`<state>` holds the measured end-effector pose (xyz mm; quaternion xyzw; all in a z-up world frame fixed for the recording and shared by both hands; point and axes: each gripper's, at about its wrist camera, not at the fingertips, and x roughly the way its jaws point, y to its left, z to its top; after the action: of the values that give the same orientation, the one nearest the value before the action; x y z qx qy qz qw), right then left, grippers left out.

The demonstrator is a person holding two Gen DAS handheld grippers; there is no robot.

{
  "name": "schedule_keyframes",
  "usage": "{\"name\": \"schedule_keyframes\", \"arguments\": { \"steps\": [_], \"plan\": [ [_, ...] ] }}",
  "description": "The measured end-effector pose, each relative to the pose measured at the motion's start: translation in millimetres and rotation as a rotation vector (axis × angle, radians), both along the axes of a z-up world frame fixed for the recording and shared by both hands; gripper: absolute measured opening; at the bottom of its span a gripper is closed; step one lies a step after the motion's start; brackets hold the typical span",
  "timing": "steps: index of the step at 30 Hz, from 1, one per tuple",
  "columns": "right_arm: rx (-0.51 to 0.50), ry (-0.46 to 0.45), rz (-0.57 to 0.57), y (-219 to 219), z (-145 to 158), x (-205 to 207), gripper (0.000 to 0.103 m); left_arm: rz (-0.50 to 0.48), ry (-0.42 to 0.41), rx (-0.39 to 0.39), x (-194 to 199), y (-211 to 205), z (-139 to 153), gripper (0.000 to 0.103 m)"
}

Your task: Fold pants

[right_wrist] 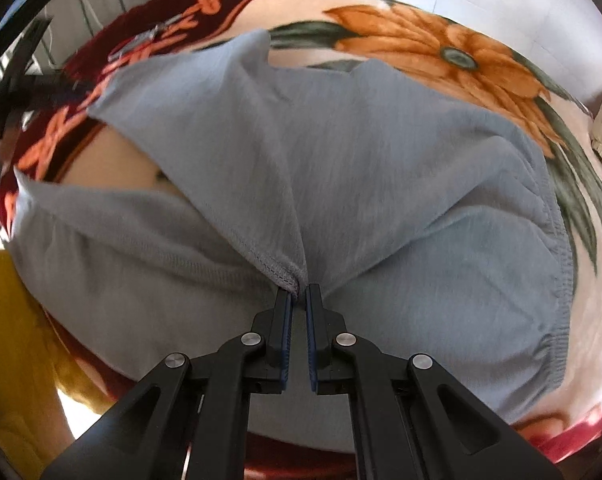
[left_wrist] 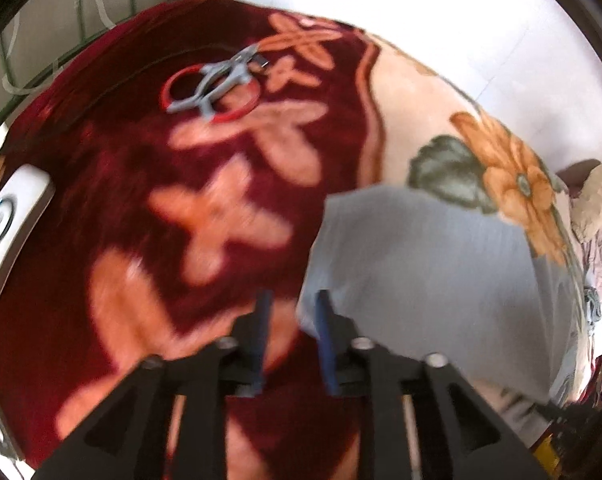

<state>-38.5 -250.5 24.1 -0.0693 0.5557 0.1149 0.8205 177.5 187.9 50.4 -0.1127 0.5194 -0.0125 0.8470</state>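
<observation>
We hold the right gripper [right_wrist: 299, 294] pointed steeply down over the grey pants [right_wrist: 341, 200], and its jaws are pinched almost together on a stitched hem corner of the cloth, which rises in a ridge from the fingertips. The pants lie spread on a floral blanket [right_wrist: 441, 36], over its cream part with the big orange flower, their gathered elastic waistband toward the blanket's right edge in the right wrist view and one leg reaching toward the dark red part at the far left. A fold of yellow cloth [right_wrist: 17, 344] shows at the lower left of that view, off the near edge of the blanket. Our left gripper [left_wrist: 293, 300] hangs above the dark red, cross-patterned part of the blanket [left_wrist: 141, 280], its jaws a narrow gap apart with nothing between them; a grey edge of the pants [left_wrist: 433, 264] lies just beside its right finger, and we cannot tell whether it touches. Near the far edge of the blanket lies a red and grey ring-shaped tool [left_wrist: 213, 88], well apart from the pants. A white device [left_wrist: 13, 228] sits at the blanket's left edge.
</observation>
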Motion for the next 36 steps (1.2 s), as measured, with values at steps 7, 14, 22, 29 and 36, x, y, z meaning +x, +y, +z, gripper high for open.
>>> {"name": "schedule_keyframes", "arguments": {
  "steps": [7,14,22,29,36],
  "plan": [
    [0.056,0.027,-0.019,-11,5,-15,0.006,-0.053,-0.018,-0.023,52,-27,-5,0.055],
    [0.039,-0.105,-0.119,-52,42,13,0.027,-0.024,0.036,-0.019,94,-36,-27,0.055],
    [-0.05,-0.209,-0.32,-135,49,93,0.039,0.08,0.054,-0.1,102,-29,-38,0.056],
    [0.012,-0.14,-0.487,-182,17,148,0.044,-0.035,0.034,-0.097,92,-64,-37,0.034],
    [0.003,-0.129,-0.477,-186,-4,147,0.044,-0.24,-0.072,-0.198,50,-94,-6,0.025]
  ]
}}
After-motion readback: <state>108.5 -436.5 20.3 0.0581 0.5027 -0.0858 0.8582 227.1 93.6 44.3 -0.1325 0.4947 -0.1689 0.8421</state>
